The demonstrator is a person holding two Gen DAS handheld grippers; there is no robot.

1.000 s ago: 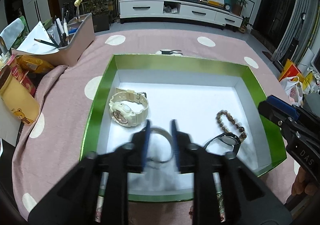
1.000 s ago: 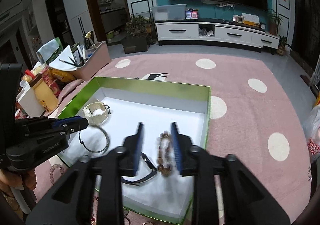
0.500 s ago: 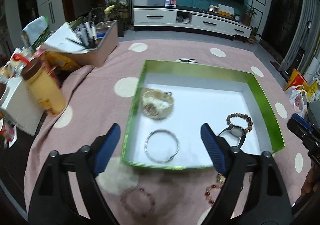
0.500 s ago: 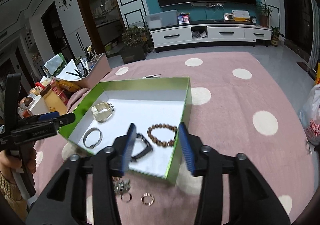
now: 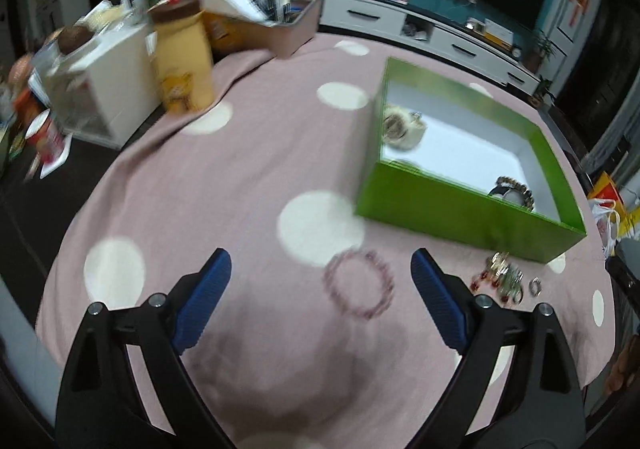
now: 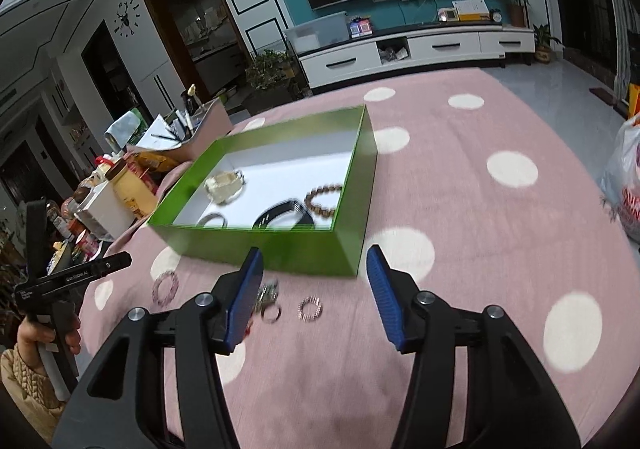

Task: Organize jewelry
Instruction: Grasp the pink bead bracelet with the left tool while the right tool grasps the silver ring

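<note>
A green box [image 5: 460,217] [image 6: 280,249] on the pink dotted cloth holds a cream watch [image 6: 224,185], a silver bangle [image 6: 214,219], a black watch [image 6: 284,213] and a brown bead bracelet [image 6: 322,203]. A pink bead bracelet [image 5: 358,285] [image 6: 165,287] lies on the cloth in front of the box, just ahead of my open, empty left gripper [image 5: 322,293]. A small heap of earrings and rings [image 5: 504,277] [image 6: 272,299] and a beaded ring [image 6: 310,308] lie near my open, empty right gripper [image 6: 316,291].
A yellow jar [image 5: 182,57], a white box [image 5: 108,85] and a pink organiser with pens [image 5: 276,25] stand at the left. A plastic bag [image 6: 624,185] lies at the right. The TV cabinet [image 6: 412,49] is far behind.
The left gripper let go of the silver bangle in the box and opened wide. Both grippers pulled back out of the box and now hover over the cloth in front of it.
</note>
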